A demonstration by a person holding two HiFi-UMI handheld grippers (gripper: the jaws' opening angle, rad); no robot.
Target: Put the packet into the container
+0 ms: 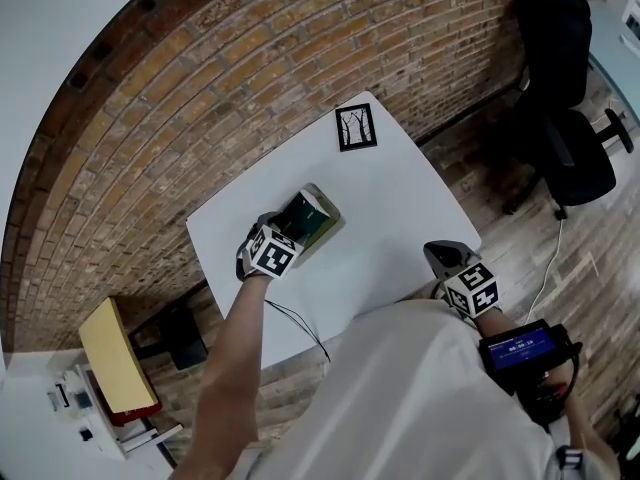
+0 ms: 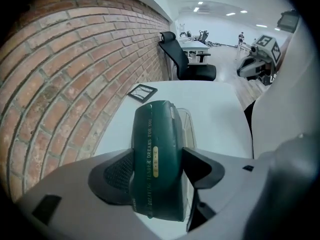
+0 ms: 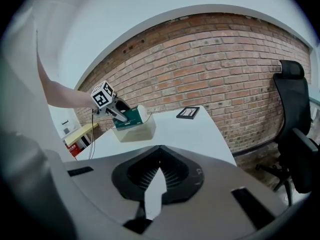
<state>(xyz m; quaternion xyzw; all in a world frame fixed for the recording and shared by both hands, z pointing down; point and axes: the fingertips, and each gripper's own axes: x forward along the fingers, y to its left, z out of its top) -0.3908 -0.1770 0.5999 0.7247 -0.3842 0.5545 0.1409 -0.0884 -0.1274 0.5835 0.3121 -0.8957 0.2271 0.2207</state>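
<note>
On the white counter point(image 1: 400, 208), the left gripper point(image 2: 158, 169) is clamping a dark green packet point(image 2: 156, 129) at the clear container point(image 3: 136, 131); the right gripper point(image 3: 159, 170) is hovering closed and empty.

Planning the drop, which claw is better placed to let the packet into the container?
Left. The left claw grips the green packet at the clear container; the right claw is shut, empty, away from it.

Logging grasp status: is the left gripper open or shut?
Shut on the green packet: the left gripper has its jaws pressed against the packet's two sides, right by the clear container.
</note>
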